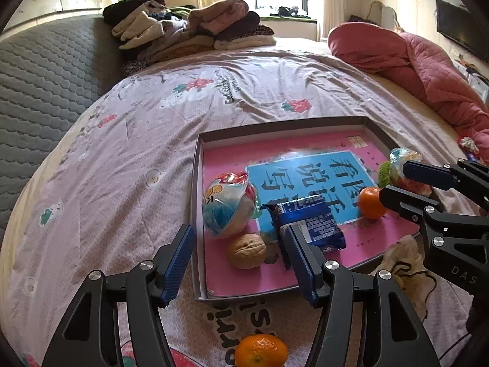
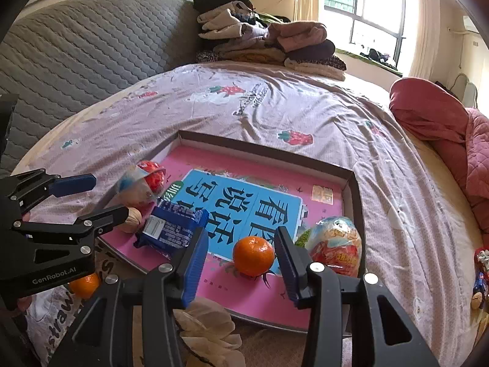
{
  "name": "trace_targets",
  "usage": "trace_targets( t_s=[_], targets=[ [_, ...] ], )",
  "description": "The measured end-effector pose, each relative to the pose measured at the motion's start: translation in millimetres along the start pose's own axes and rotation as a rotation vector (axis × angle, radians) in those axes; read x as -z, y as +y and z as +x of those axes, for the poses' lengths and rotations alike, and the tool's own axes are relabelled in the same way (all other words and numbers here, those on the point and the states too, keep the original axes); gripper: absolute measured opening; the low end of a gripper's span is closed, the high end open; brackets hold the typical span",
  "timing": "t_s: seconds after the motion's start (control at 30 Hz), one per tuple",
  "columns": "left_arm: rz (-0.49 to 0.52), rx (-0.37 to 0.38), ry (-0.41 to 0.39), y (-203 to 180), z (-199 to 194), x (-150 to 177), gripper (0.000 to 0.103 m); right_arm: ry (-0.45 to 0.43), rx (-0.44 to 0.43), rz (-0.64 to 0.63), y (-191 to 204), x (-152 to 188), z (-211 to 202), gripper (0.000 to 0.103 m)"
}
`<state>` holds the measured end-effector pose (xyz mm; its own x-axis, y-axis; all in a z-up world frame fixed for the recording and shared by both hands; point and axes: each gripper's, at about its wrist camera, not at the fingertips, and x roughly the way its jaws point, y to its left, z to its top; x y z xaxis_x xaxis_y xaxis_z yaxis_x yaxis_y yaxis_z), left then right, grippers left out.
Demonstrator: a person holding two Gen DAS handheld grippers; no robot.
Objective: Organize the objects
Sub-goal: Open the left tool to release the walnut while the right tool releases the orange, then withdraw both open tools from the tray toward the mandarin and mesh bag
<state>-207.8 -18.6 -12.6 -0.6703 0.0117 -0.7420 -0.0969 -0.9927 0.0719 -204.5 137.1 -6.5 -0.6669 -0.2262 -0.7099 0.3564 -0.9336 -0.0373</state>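
A shallow dark tray (image 1: 275, 125) with a pink and blue printed floor lies on the bed. In it are a walnut (image 1: 246, 250), a blue packet (image 1: 308, 223), an orange (image 2: 253, 255) and two clear snack bags (image 1: 227, 205) (image 2: 336, 244). A second orange (image 1: 261, 351) sits on the sheet outside the tray's near edge. My left gripper (image 1: 240, 229) hangs open above the walnut and touches nothing. My right gripper (image 2: 241, 232) is open, and the tray's orange shows between its fingers with a gap on each side. Each gripper also appears in the other's view (image 2: 108, 195) (image 1: 395, 180).
A cream cloth pouch (image 2: 207, 321) lies against the tray's near edge. Folded clothes (image 1: 195, 27) are stacked at the head of the bed by a grey quilted headboard (image 1: 45, 76). A pink quilt (image 1: 412, 61) is bunched on the right, with small wrapped items (image 2: 481, 263) below it.
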Motion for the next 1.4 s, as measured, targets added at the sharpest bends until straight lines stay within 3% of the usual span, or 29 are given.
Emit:
trace_targets(
  t_s=[0.77, 1.4],
  targets=[
    [-0.010, -0.051, -0.132, 3.4, -57.4, -4.4, 0.063, -0.134, -0.027, 0.026, 0.2, -11.0, -60.9, 0.050],
    [-0.035, -0.061, -0.167, 6.2, -85.5, 3.8, 0.063, -0.197, -0.040, 0.017, 7.4, -7.6, -96.8, 0.054]
  ],
)
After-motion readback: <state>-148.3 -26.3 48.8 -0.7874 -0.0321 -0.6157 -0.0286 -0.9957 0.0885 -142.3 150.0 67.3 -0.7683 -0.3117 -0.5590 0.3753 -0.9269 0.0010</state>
